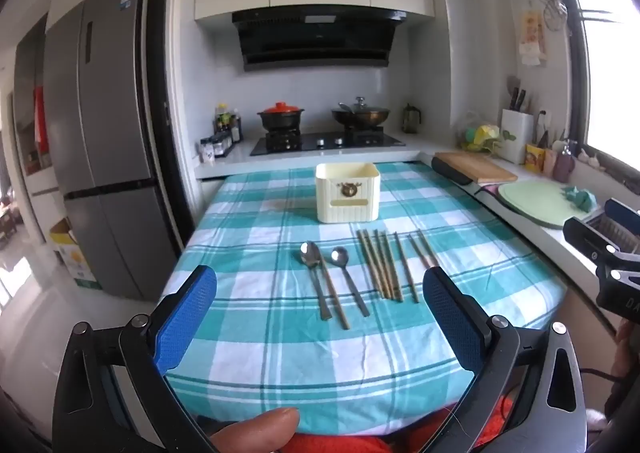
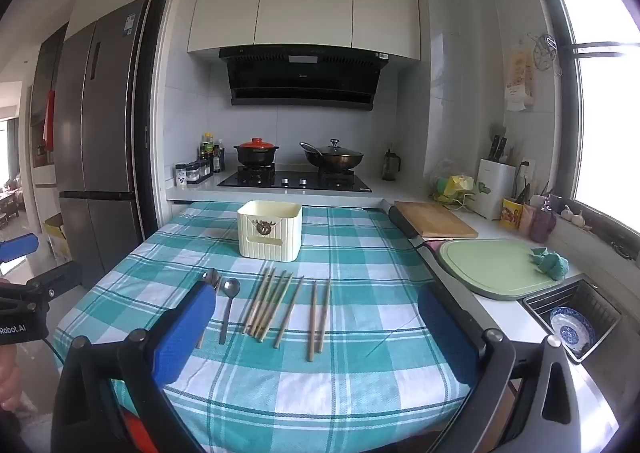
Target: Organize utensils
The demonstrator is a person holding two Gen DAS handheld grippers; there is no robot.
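A: Well, start with the table point(image 1: 280, 353): its checked cloth is soft and may ruck under anything dragged across it. The box point(image 1: 347, 192) stands upright at the far middle, open-topped, light-looking plastic, probably easy to nudge.

B: And the utensils?

A: Between box and grippers, all flat on the cloth. The chopsticks point(image 1: 380, 265) lie in a loose bunch, with one stick and a pair just to their right; they look thin, stiff and light, apt to roll, so best pinched near mid-length, a few at a time. The spoons point(image 1: 326, 277) lie left of them, bowls toward the box; smooth metal, likely slippery, so the flat handle is the place to grip.

B: The tools?

A: The left gripper point(image 1: 320, 313) hangs over the near edge, jaws spread wide, nothing between them. The right gripper point(image 2: 316, 333) is the same: wide apart, empty.

B: Anything unclear?

A: In the right view a finger point(image 2: 188, 327) hides the leftmost spoons. There may be a brown-handled third one lying against the left spoon; the left view doesn't settle it. The box's inside is unseen too.
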